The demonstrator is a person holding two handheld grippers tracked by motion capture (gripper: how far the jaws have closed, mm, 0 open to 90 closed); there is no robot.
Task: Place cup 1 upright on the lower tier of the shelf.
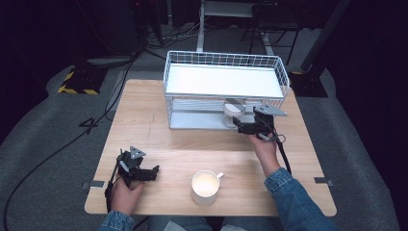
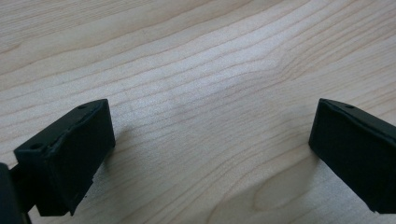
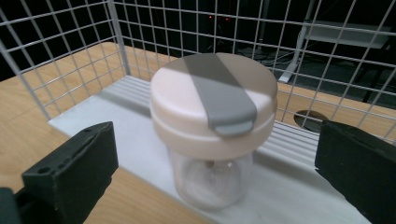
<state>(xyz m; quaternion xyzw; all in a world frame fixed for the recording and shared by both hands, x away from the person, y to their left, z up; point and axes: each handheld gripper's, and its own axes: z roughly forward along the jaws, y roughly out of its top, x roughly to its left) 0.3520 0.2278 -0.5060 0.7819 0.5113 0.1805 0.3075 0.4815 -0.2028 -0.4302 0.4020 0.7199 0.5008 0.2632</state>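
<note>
A clear glass jar (image 3: 213, 140) with a white lid crossed by a grey band stands on the lower shelf of a white wire rack (image 1: 223, 82), near its right front edge. My right gripper (image 3: 218, 148) is open, one jaw on each side of the jar and both well apart from it. From above, the right gripper (image 1: 242, 126) sits just in front of the jar (image 1: 234, 110). My left gripper (image 1: 153, 172) rests low at the table's front left, open, and between its jaws the left gripper (image 2: 211, 133) has just bare wood.
A white mug (image 1: 206, 187) stands near the front edge of the wooden table (image 1: 183, 139), handle to the right, between my two hands. The rack's upper shelf (image 1: 221, 79) carries a white liner. Cables and dark stands lie on the floor behind the table.
</note>
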